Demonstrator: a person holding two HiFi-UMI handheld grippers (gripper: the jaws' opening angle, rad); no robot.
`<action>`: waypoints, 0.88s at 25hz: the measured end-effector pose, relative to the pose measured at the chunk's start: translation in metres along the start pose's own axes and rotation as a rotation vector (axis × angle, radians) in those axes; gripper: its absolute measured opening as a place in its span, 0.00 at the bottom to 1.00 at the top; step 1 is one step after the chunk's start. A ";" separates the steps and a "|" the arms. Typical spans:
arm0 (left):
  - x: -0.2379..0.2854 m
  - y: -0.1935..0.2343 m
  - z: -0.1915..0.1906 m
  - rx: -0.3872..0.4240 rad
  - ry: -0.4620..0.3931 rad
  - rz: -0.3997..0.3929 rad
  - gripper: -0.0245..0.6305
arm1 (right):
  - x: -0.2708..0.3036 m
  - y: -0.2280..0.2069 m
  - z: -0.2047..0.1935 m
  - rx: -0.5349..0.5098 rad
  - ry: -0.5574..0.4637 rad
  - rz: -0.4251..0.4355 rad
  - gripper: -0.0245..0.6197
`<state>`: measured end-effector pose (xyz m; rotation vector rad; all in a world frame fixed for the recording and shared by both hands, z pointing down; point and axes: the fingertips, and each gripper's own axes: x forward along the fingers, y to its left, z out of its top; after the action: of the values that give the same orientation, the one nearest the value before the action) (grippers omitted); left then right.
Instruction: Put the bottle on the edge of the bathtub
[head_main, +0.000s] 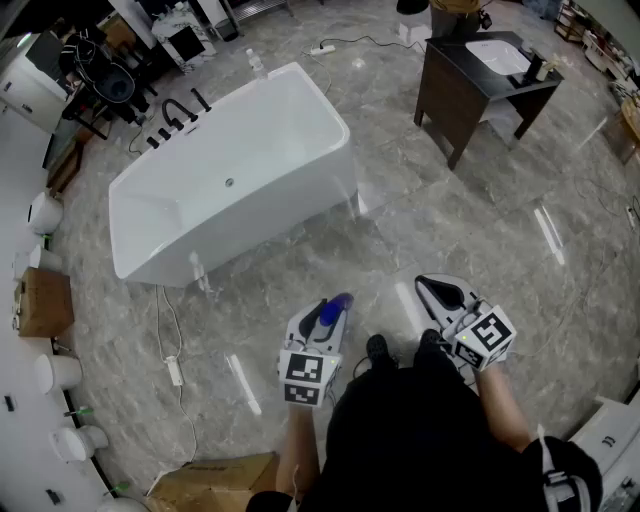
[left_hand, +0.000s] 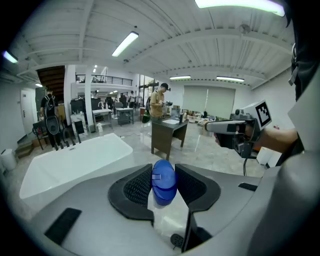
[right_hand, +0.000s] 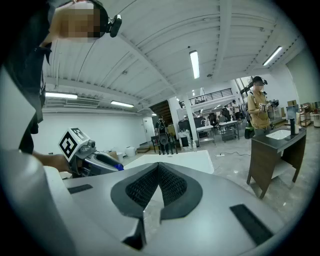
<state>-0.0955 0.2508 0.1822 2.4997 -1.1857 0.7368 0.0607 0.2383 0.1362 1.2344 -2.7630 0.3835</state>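
Observation:
A clear bottle with a blue cap (left_hand: 163, 181) sits between the pads of my left gripper (left_hand: 163, 186), which is shut on it; the blue cap (head_main: 336, 304) sticks out past the jaws in the head view, where the left gripper (head_main: 322, 322) hangs over the marble floor. The white bathtub (head_main: 232, 183) stands a few steps ahead and to the left, its rim (left_hand: 75, 159) in the left gripper view and its far end (right_hand: 172, 159) in the right gripper view. My right gripper (right_hand: 158, 181) is shut with nothing in it and hangs beside the left one (head_main: 438, 296).
A dark wooden vanity with a white basin (head_main: 480, 75) stands at the back right. Black taps (head_main: 175, 116) and a small bottle (head_main: 256, 63) stand behind the tub. Cables (head_main: 170, 340) and a power strip lie on the floor by the tub. A person (left_hand: 159, 102) stands at the vanity. Cardboard boxes (head_main: 40, 300) line the left wall.

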 end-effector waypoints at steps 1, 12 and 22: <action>0.002 0.000 0.002 0.003 -0.003 -0.002 0.27 | 0.001 0.000 0.000 -0.006 0.001 0.002 0.06; 0.008 -0.002 0.006 0.031 -0.002 -0.010 0.27 | -0.007 0.001 -0.002 -0.037 0.013 -0.015 0.06; -0.002 -0.013 -0.001 0.032 -0.024 -0.015 0.27 | -0.023 0.006 -0.002 0.002 -0.044 -0.047 0.06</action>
<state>-0.0874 0.2611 0.1816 2.5480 -1.1703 0.7298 0.0717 0.2595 0.1326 1.3220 -2.7646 0.3593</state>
